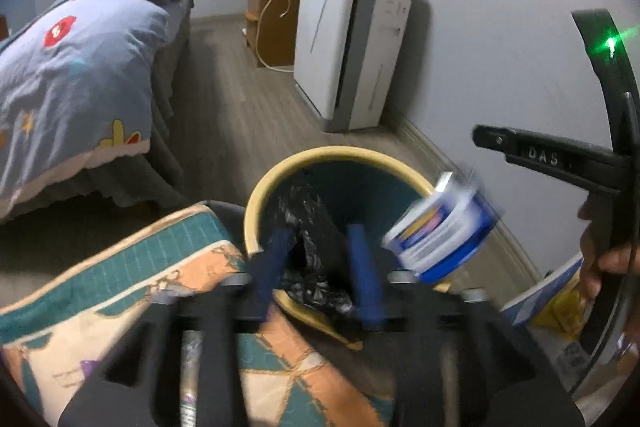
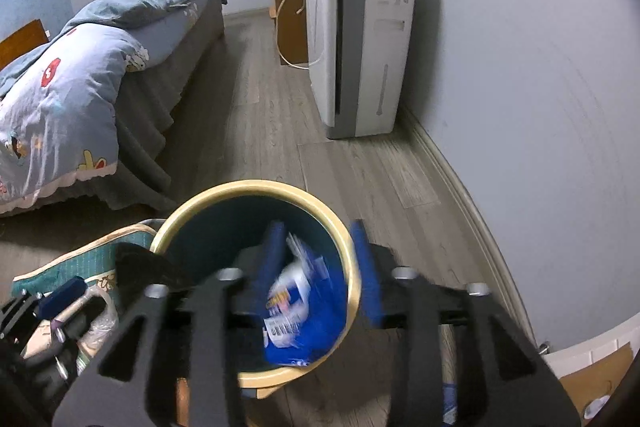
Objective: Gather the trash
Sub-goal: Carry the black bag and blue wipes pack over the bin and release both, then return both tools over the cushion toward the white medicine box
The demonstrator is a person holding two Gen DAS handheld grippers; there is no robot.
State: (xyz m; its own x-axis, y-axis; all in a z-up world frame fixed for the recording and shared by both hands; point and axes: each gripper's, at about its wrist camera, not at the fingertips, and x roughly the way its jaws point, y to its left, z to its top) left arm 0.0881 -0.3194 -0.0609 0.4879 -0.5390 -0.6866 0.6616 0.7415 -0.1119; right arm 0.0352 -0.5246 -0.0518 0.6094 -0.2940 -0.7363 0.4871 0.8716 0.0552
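Note:
A round bin with a cream rim [image 1: 336, 151] [image 2: 256, 187] and teal inside stands on the floor. My left gripper [image 1: 320, 259] is shut on a black plastic bag [image 1: 316, 227] at the bin's near rim. A blue and white wrapper [image 1: 444, 231] is blurred in the air above the bin's right rim; in the right wrist view it [image 2: 296, 303] is between my open right fingers, over the bin's mouth, touching neither. My right gripper [image 2: 320, 267] is open above the bin. Its black body [image 1: 560, 159] shows at the right in the left wrist view.
A teal and orange cushion [image 1: 120, 291] [image 2: 80, 267] lies against the bin's left. A bed with a blue quilt [image 1: 72, 75] [image 2: 72, 83] is at the left. A white air purifier [image 1: 352, 43] [image 2: 360, 39] stands by the right wall. Wooden floor lies between.

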